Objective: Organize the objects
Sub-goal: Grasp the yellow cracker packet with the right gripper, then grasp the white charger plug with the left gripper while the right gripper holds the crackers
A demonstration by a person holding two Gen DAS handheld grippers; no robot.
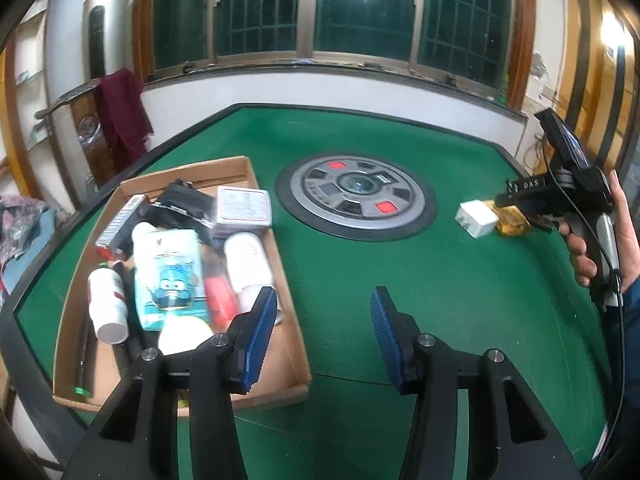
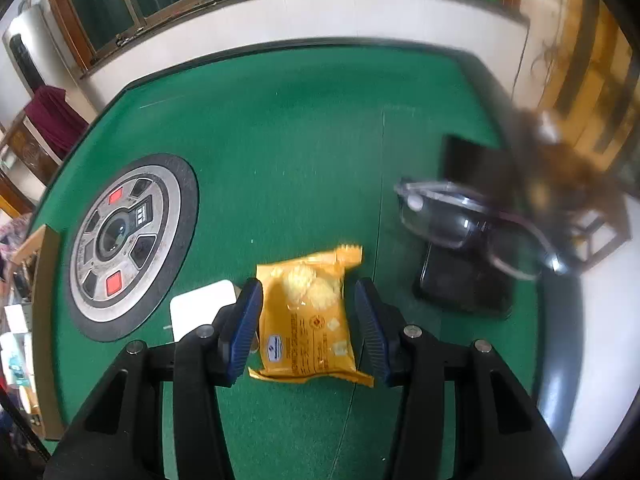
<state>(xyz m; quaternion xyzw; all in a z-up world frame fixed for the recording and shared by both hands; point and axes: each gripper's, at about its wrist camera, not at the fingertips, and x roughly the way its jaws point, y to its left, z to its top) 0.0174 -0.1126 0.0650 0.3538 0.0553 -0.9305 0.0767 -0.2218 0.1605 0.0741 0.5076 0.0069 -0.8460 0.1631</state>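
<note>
Your right gripper [image 2: 308,320] straddles the yellow snack packet [image 2: 306,316] at the worktop's [image 2: 280,160] six o'clock, jaws unclenched. It looks light, crinkly, crushable: pinch its sides gently.

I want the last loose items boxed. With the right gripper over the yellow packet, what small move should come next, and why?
Probably lower the right gripper a little and close on the yellow packet. The packet lies flat on the green table between the open fingers, with gaps on both sides, so it is framed but not yet gripped. The box waits on the left.
</note>
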